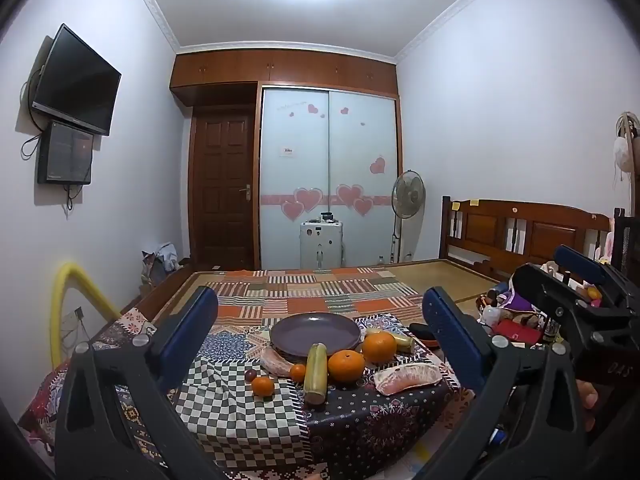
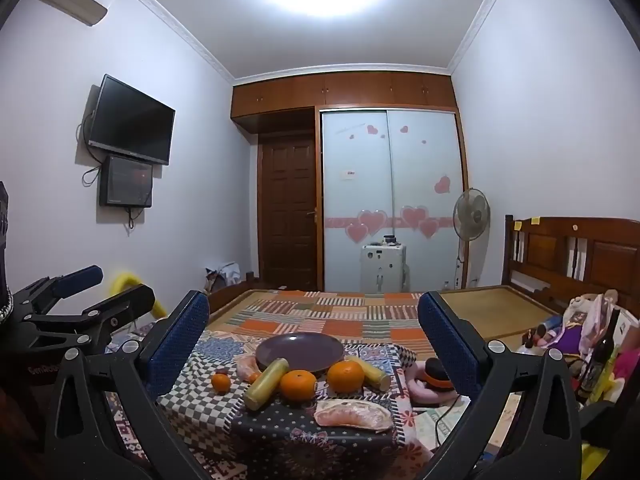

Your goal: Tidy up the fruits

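A purple plate (image 1: 315,333) (image 2: 300,347) lies empty on the patchwork cloth. In front of it lie two big oranges (image 1: 346,366) (image 1: 379,346), two small tangerines (image 1: 263,386) (image 1: 297,372), a dark grape (image 1: 250,375), two yellow-green sugarcane pieces (image 1: 315,374) (image 1: 402,342) and two peeled pomelo wedges (image 1: 407,378) (image 1: 276,361). My left gripper (image 1: 320,332) is open and empty, held back from the fruit. My right gripper (image 2: 312,336) is open and empty too, also short of the fruit. The right gripper shows at the right of the left wrist view (image 1: 576,284).
The fruit sits on a small cloth-covered table (image 1: 360,424) at the near end of a bed (image 1: 440,276). A pile of toys and bottles (image 2: 580,340) lies to the right. A black and pink object (image 2: 434,376) lies beside the table's right edge.
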The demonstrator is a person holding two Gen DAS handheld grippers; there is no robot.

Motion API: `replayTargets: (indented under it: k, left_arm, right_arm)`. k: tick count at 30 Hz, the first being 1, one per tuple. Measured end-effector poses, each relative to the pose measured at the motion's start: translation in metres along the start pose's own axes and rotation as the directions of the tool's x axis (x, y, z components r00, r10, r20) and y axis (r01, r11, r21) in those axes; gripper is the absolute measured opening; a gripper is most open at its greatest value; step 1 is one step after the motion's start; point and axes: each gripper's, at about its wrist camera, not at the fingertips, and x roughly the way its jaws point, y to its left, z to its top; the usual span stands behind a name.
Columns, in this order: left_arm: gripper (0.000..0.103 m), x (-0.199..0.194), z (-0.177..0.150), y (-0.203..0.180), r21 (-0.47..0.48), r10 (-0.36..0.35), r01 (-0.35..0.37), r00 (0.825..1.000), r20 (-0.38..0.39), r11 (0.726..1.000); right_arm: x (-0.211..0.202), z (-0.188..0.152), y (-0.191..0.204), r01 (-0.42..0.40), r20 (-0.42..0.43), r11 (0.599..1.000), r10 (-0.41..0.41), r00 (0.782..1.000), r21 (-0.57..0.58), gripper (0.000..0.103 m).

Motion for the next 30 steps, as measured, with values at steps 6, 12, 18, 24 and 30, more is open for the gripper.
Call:
replayTargets:
  k: [6,12,18,24,30]
  left_arm:
    - [0.103,-0.0007,0.001,0.0024,-0.01,0.001,-0.001,1.0,-0.001,1.0]
    - [0.103,0.0008,0.0003,0.007,-0.012,0.001,-0.001,1.0,-0.002,1.0]
    - [0.103,0.0012,0.0004,0.003,-0.003,0.006,-0.006,1.0,0.0,1.0]
    - [0.103,0.002,0.0004,0.0028,-0.004,0.006,-0.006,1.0,-0.001,1.0]
    - [0.103,0.0026,-0.0009,0.0033,-0.002,0.007,-0.007,1.0,0.001,1.0]
  right_arm:
    - [0.0005,0.0,-0.0007,0.004,-0.002,1.0,-0.004,1.0,0.005,0.103]
    - [0.0022,-0.0026,0.0021,0.002,-0.007,1.0,-0.002,1.0,0.008,0.103]
    - [0.004,-0.004,-0.0002,-0.002,-0.012,1.0,0.002,1.0,0.017,0.103]
    - [0.0059,-0.0054,-0.0026,-0.001,-0.016,1.0,0.001,1.0,0.021,0.103]
    - [0.0056,-0.0051,-0.0027,0.0,-0.019,1.0,0.0,1.0,0.02,0.103]
